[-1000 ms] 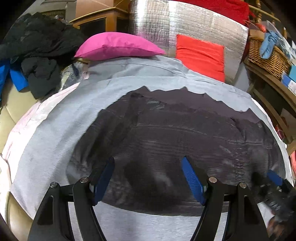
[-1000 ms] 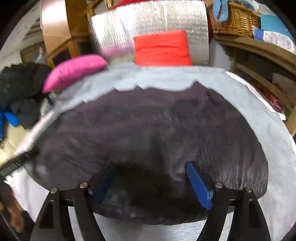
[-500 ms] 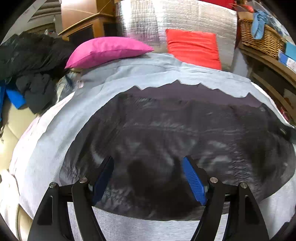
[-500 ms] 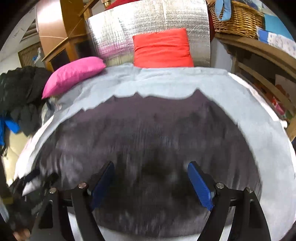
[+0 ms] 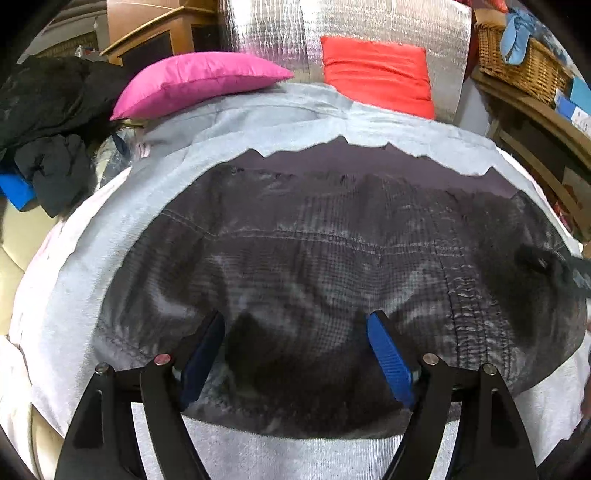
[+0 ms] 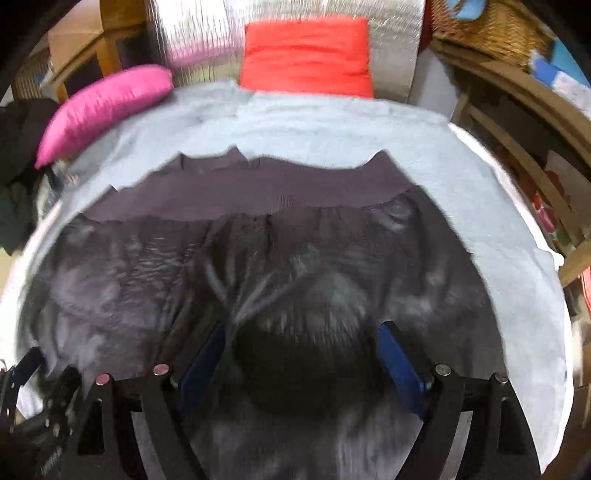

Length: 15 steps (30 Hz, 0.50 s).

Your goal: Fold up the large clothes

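A large dark grey checked garment (image 5: 332, 266) with a ribbed purple-grey band at its far edge lies spread flat on a light grey cloth (image 5: 92, 266). It also fills the right wrist view (image 6: 295, 258). My left gripper (image 5: 295, 328) is open, its blue pads apart just above the garment's near edge. My right gripper (image 6: 301, 339) is open over the garment's near part, with nothing between its pads. The left gripper's body shows at the lower left of the right wrist view (image 6: 33, 417).
A pink pillow (image 5: 199, 81) and a red cushion (image 5: 376, 74) lie at the far end against a silver padded panel (image 5: 280, 33). Dark clothes (image 5: 48, 122) are piled at the left. A wicker basket (image 5: 524, 62) stands on wooden shelving at the right.
Both grippers have moved forward over the garment, staying open. The right wrist view has closed in on the ribbed band.
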Motion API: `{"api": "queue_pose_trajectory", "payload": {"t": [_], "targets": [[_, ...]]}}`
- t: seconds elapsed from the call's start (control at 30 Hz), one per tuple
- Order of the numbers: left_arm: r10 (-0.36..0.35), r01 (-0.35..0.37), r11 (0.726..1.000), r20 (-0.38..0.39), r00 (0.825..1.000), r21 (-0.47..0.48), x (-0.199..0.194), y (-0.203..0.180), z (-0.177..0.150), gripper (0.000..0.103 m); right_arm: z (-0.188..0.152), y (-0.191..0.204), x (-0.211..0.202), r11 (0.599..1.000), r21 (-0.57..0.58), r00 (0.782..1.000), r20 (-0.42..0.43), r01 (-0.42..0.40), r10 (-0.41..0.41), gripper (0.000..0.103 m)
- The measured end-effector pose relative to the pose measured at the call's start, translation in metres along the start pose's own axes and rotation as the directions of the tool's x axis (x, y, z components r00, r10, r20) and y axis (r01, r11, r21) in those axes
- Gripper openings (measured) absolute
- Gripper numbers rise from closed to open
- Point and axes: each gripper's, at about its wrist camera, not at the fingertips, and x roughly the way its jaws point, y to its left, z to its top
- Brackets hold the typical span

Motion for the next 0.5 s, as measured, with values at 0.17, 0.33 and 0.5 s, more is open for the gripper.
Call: {"api": "queue_pose_trajectory", "payload": {"t": [0.17,0.33,0.5], "targets": [[0.000,0.000,1.000,0.011,1.000,-0.014,-0.014,0.007,-0.007,0.080,-0.051,0.000,-0.040,1.000,0.011,0.997,0.077,-0.028,0.027,0.087],[0.004,-0.004,1.000,0.010,1.000,-0.014,-0.025,0.008,-0.013,0.080,-0.078,-0.001,-0.021,1.000,-0.004,0.999,0.047,-0.011,0.012,0.087],[-0.015,0.017,1.000,0.054,0.998,-0.020,-0.050,0.012,-0.016,0.080,-0.072,-0.003,-0.037,0.999,0.024,0.997,0.072,-0.034,0.033,0.087]]}}
